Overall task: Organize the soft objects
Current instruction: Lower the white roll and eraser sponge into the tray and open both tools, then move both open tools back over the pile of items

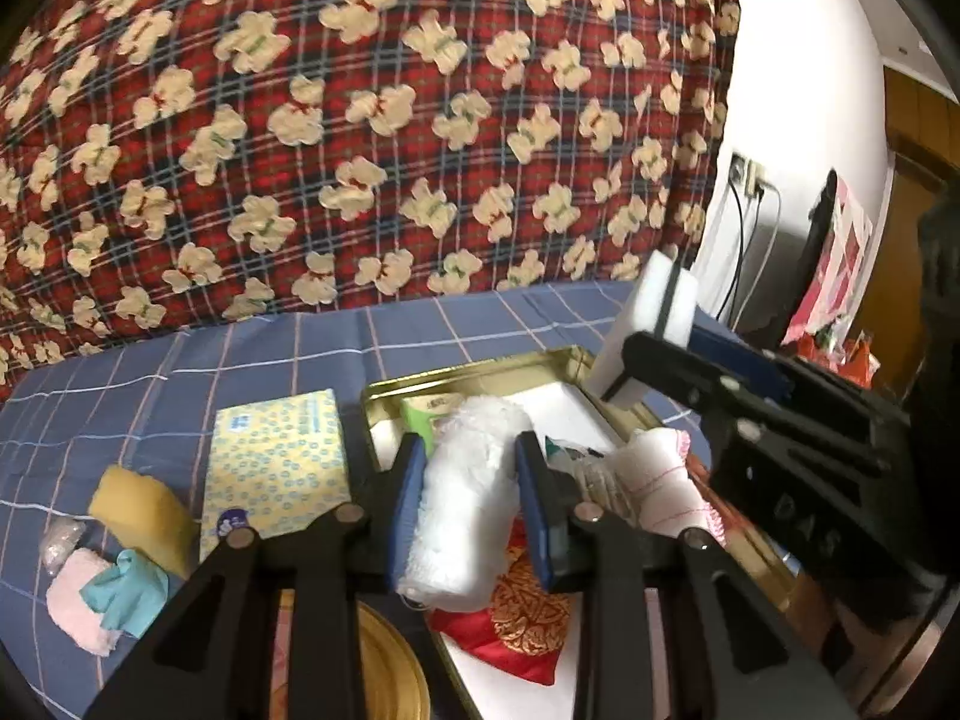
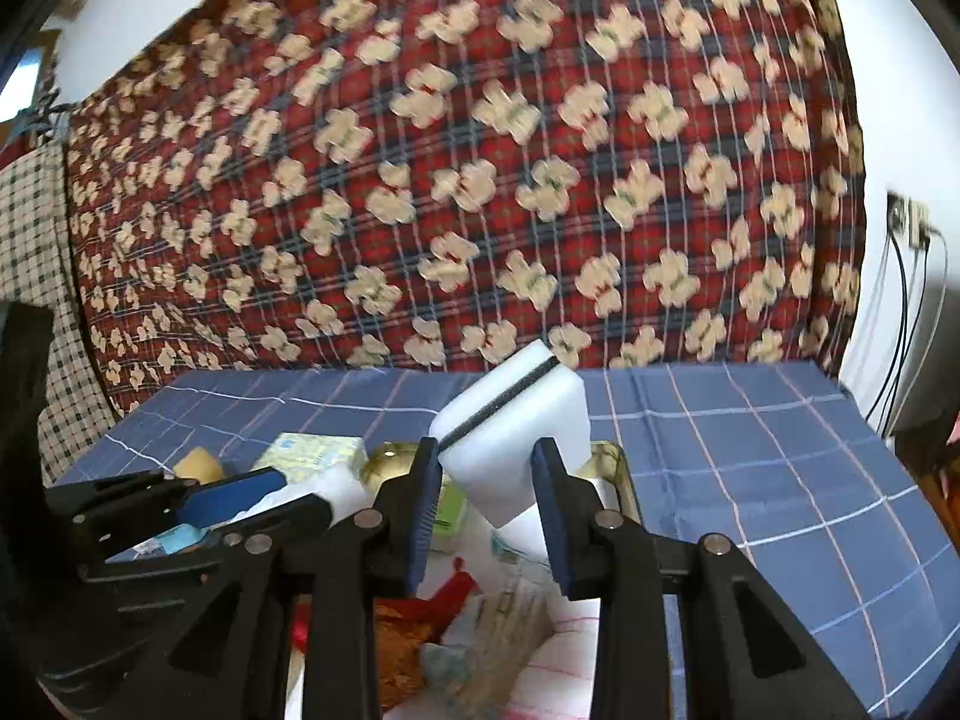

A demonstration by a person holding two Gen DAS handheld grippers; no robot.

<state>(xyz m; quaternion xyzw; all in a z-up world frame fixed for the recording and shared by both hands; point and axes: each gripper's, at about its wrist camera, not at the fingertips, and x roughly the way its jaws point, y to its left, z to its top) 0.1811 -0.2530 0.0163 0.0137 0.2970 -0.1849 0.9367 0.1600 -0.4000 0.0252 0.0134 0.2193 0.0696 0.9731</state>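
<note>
The left gripper (image 1: 465, 498) pinches a fluffy white towel roll (image 1: 462, 504) between its blue ribbed pads, the roll soft and shaggy, bulging past both fingers and hanging over the gold tin (image 1: 480, 372). The right gripper (image 2: 489, 507) squeezes a white sponge (image 2: 516, 438), a smooth foam block with a dark grey stripe through its middle, held tilted above the far end of the same tin. Both claws are black plastic with bare metal rivets at the joints. The tin is a shallow rectangle with shiny brass-coloured walls, and inside lie a red cloth (image 1: 516, 618) with gold brocade, a white cloth with thin pink lines (image 1: 666, 480), a green packet (image 1: 420, 414) and some crinkled clear wrappers. Just left of the tin lies a tissue pack (image 1: 276, 468), pale yellow with small blue rings, and beyond it a yellow sponge (image 1: 141, 510), porous and rounded at the corners. Near that sit a pink fuzzy cloth (image 1: 75, 606) and a crumpled teal rag (image 1: 129, 594), touching each other. All of this rests on a blue sheet (image 2: 750, 468) crossed by thin white and pink lines. Behind it rises a thick quilt (image 1: 360, 120), red plaid scattered with cream bears. To the right is a white wall with a socket (image 1: 744, 174) and dark cables hanging down.
</note>
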